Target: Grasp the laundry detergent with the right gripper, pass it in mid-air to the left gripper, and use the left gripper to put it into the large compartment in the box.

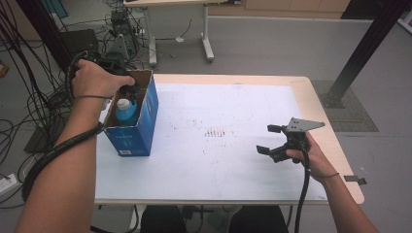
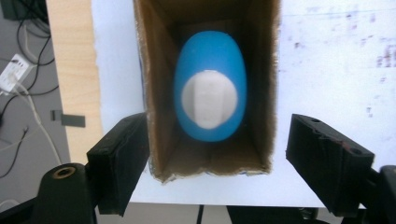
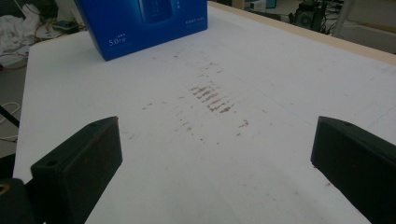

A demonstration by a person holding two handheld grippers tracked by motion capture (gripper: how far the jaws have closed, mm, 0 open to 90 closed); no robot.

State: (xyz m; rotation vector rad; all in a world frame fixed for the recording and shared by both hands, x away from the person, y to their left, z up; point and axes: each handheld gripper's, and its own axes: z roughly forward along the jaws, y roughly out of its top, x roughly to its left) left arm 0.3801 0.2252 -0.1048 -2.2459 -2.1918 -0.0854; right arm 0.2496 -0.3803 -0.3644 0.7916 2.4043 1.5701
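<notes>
A tall blue cardboard box stands upright near the table's left edge with its top open. Inside it stands a blue bottle with a white cap. My left gripper hangs over the box's open top and points down into it. In the left gripper view the box's brown inner wall frames the bottle, and my left gripper is open, its jaws spread outside the box walls and touching nothing. My right gripper hovers open over the table's right side, nothing between its jaws; the box lies ahead of it.
A white sheet with reddish-brown marks at its middle covers the wooden table. Cables crowd the floor at the left. Another table's legs stand behind, and a black post rises at the far right.
</notes>
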